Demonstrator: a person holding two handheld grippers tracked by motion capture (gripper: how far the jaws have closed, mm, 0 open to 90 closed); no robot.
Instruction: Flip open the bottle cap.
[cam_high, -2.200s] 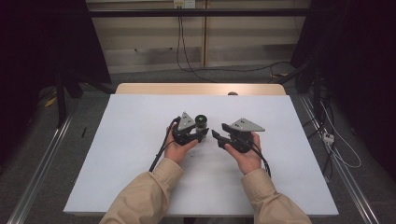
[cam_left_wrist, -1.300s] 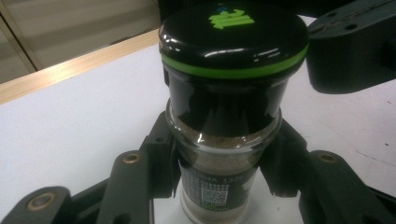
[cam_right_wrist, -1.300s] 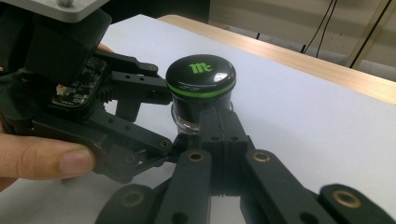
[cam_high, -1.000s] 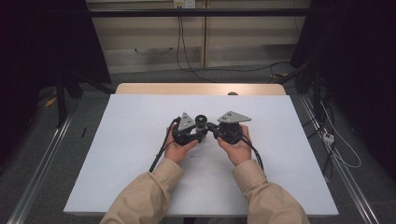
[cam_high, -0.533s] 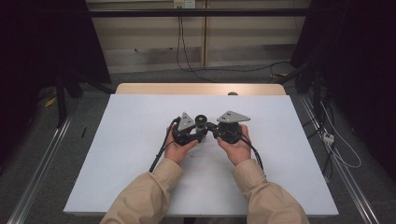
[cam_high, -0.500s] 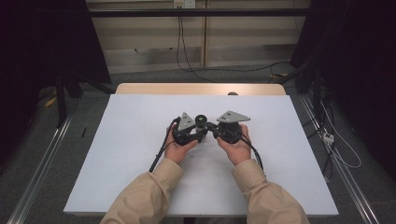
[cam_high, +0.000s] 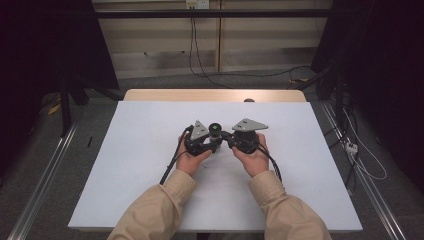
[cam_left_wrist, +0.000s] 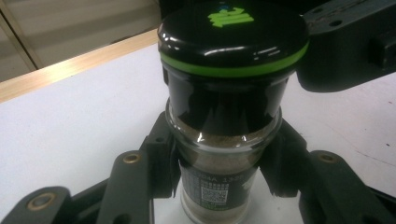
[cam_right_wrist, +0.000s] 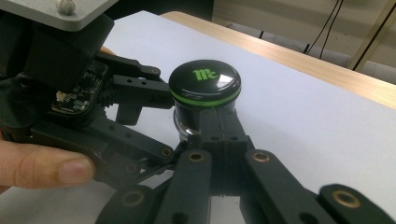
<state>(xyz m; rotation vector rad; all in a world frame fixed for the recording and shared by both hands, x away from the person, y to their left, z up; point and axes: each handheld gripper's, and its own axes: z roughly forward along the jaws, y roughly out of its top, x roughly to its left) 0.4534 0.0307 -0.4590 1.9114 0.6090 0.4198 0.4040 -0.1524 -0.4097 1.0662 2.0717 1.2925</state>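
Spice jar (cam_left_wrist: 224, 140) with a black, green-ringed cap (cam_right_wrist: 204, 84) stands upright near the middle of the white table (cam_high: 125, 165), pinched at its glass body by my left gripper (cam_left_wrist: 219, 158), whose jaws press on either side just under the cap. My right gripper (cam_right_wrist: 218, 126) has its jaws pressed together with nothing between them, their tips resting against the jar's neck beneath the cap rim, as the right gripper view shows. Seen from the high view, both hands meet at the jar (cam_high: 215, 131), left gripper (cam_high: 202, 142) and right gripper (cam_high: 240, 140) facing each other across it. I judge the step in hand to be steadying the jar ahead of working on its cap; the cap sits fully on. The next move, as I read it, calls for the right jaws to spread wide enough to take the cap by its rim while the left holds the body firm against the twist. Brown powder fills the jar's lower part; a small printed code label faces the left gripper's camera.
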